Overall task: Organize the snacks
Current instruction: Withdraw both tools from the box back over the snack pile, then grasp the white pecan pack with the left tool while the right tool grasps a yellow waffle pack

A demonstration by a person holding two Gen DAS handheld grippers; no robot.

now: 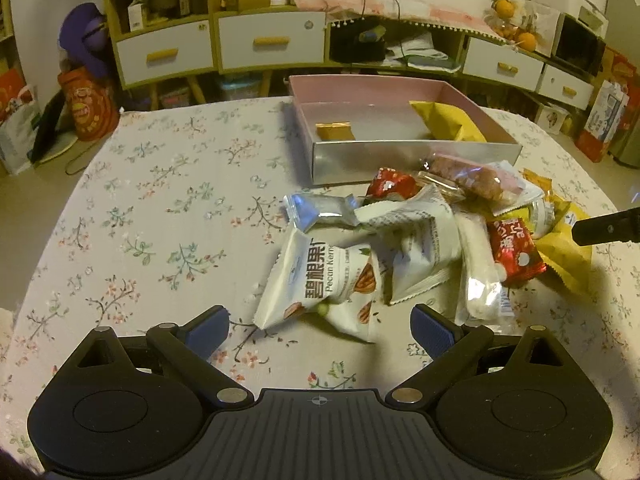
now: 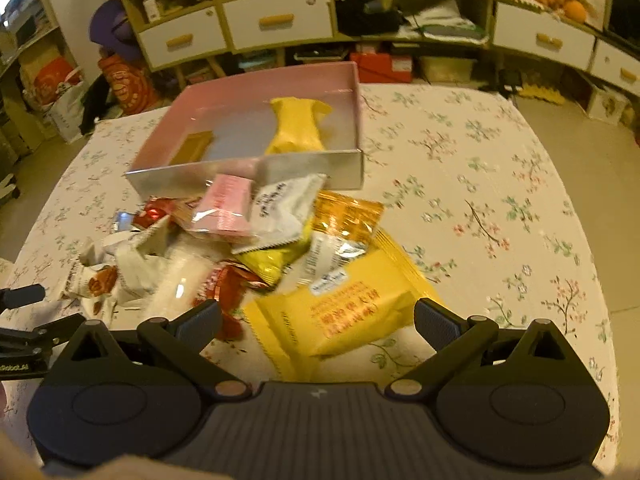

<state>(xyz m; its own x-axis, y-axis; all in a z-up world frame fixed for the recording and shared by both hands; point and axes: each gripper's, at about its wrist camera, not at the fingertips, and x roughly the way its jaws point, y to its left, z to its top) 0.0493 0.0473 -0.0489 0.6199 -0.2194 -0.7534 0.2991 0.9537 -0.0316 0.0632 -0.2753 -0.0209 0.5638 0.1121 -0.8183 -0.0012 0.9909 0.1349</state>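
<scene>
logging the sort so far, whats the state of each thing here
pink box: open, nearly empty
yellow packet: lying inside box
gold bar: lying inside box
snack pile: heaped on table, outside box
left gripper: open, empty
right gripper: open, empty

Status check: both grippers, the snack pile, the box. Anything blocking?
Left gripper open, empty, facing the pecan packet. Right gripper open, empty, over the yellow packet. Box holds two snacks. Nothing blocking.

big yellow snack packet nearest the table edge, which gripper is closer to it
Right. The right gripper hangs open directly over the big yellow packet, its fingers straddling it. The left gripper, also open, is over the white pecan packet across the pile.
</scene>
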